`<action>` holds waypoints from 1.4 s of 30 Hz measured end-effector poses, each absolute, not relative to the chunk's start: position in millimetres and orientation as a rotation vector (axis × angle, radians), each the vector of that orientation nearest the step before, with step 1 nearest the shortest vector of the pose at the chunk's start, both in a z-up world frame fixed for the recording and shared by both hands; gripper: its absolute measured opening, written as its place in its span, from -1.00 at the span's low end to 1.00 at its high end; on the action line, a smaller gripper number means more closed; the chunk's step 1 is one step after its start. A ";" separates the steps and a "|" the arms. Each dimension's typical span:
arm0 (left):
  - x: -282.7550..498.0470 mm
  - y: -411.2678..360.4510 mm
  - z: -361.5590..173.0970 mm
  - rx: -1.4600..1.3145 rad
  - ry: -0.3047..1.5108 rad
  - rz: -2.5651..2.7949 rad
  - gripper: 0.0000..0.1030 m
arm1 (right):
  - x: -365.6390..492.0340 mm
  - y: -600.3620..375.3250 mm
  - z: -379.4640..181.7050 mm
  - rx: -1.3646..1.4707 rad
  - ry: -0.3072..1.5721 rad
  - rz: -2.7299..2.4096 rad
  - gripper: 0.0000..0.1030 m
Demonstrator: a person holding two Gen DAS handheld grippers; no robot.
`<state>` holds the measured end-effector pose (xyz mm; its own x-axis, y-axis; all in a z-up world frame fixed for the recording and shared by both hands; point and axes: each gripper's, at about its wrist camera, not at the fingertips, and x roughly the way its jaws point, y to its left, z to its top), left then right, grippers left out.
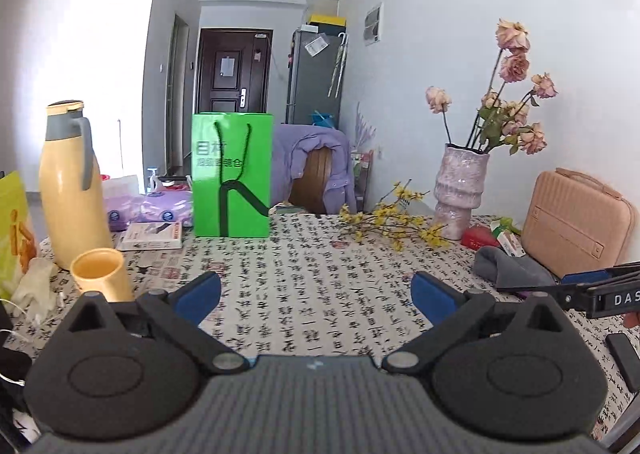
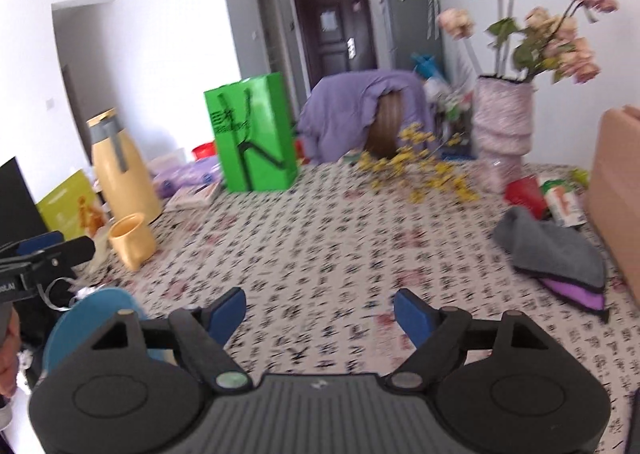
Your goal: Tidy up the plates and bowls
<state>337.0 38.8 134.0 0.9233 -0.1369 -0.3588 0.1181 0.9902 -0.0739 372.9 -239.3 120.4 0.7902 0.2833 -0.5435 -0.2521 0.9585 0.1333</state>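
Left gripper: ribbed grey body with matte black arms and blue pads, spread wide with nothing between them, over the patterned cloth.
Right gripper: same build, blue-padded fingers spread wide and empty; its view is motion-blurred.
Blue plate: smooth, round and flat, at the lower left of the right wrist view, partly hidden behind the gripper's arm. It seems to tilt with its face toward the camera, though I cannot tell what it rests on. No long axis, being round.
Tablecloth: white fabric printed with black calligraphy and red seals, covering the table.
Yellow cup: smooth, matte, upright, mouth up; its inside is not visible.
Yellow jug: tall, glossy, with grey lid and handle, just behind the cup.
Green bag: glossy paper, rectangular, upright with black cord handles; contents hidden.
Vase: ridged, mottled pink ceramic holding dried pink roses.
Yellow sprigs: lying loose on the cloth beside the vase.
Grey cloth: soft, crumpled, in front of a ribbed peach case.
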 end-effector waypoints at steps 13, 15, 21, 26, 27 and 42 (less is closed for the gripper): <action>333.1 -22.0 91.6 0.014 0.256 -0.089 1.00 | 361.5 -257.2 79.1 -0.113 0.288 0.179 0.73; 332.7 -24.5 90.1 0.003 0.261 -0.090 1.00 | 362.1 -256.7 78.3 -0.101 0.290 0.187 0.73; 320.6 -21.9 86.7 -0.029 0.271 -0.091 1.00 | 350.9 -258.0 82.1 -0.072 0.276 0.193 0.75; 299.1 -18.3 87.6 -0.040 0.263 -0.103 1.00 | 333.4 -255.9 83.6 -0.065 0.269 0.193 0.75; 293.7 -17.2 87.8 -0.046 0.263 -0.104 1.00 | 329.0 -254.8 83.8 -0.066 0.269 0.192 0.76; 185.2 -10.0 74.7 -0.035 0.208 -0.093 1.00 | 226.9 -238.2 66.2 -0.059 0.243 0.222 0.78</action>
<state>185.2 -10.0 74.7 0.9741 -0.0962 -0.2048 0.0889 0.9950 -0.0445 226.9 -238.2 66.2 0.9463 0.2109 -0.2450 -0.2251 0.9738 -0.0311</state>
